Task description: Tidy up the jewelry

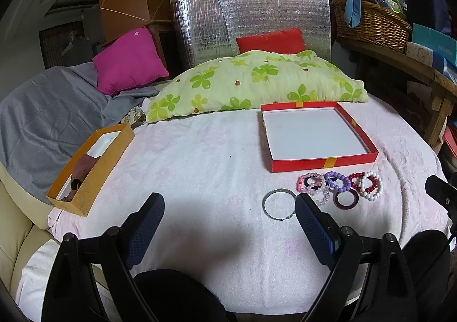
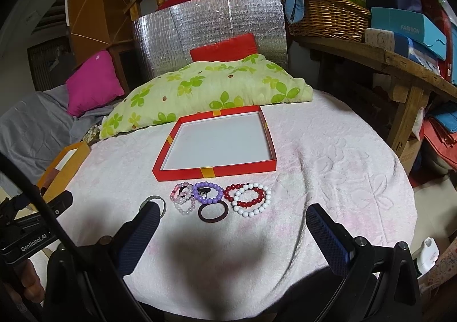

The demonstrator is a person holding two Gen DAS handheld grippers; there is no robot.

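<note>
Pink towel (image 2: 328,156) | floral pillow (image 2: 205,88) behind red tray (image 2: 214,171) | bracelets (image 2: 220,197) in front

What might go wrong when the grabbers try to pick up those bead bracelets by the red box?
1. The white bead bracelet overlaps the dark red bead bracelet, so lifting one may drag the other along.
2. The thin silver metal bangle lies flat on the fluffy pink towel, so the open left gripper may pinch towel instead.
3. The shallow red cardboard box has low walls, so round beads may roll out.
</note>
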